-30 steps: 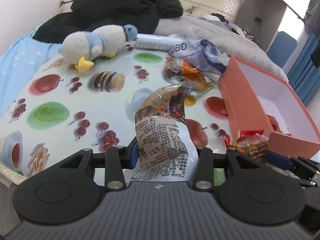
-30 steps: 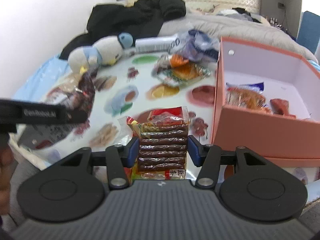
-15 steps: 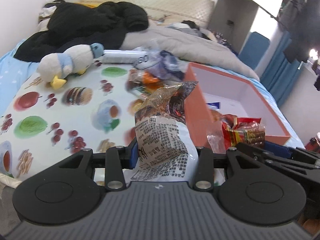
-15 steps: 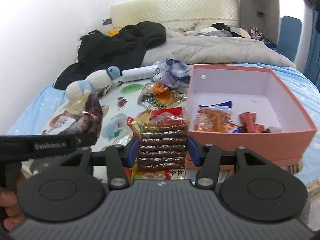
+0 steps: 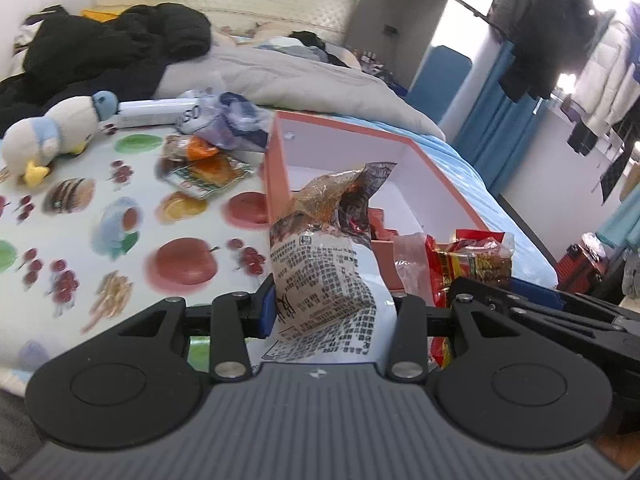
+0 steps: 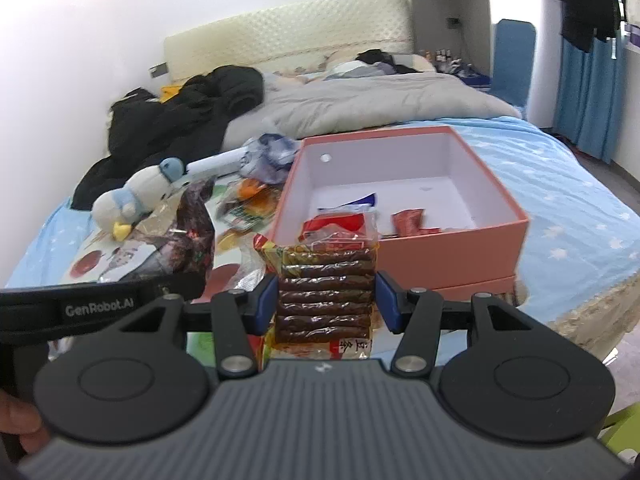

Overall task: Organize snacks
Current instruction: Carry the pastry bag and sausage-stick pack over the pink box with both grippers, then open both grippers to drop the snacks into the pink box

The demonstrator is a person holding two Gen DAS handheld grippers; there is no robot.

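Note:
My left gripper (image 5: 332, 312) is shut on a crinkled brown and white snack bag (image 5: 324, 276), held up in front of the near wall of the pink box (image 5: 276, 176). My right gripper (image 6: 326, 304) is shut on a clear pack of brown sticks (image 6: 326, 292), held before the pink box (image 6: 448, 252). That pack also shows at the right of the left wrist view (image 5: 472, 264). The box holds a few snacks (image 6: 406, 220). Loose snack packs (image 5: 204, 164) lie on the fruit-print cloth (image 5: 80, 240).
A plush duck (image 5: 52, 136) and a white tube (image 5: 152, 114) lie at the cloth's far side. Black clothes (image 5: 116, 52) and a grey quilt (image 6: 360, 104) cover the bed behind. The left gripper's body (image 6: 92, 308) crosses the right wrist view.
Both grippers have risen and swung right toward the pink box, each still holding its snack. The box now sits straight ahead of both.

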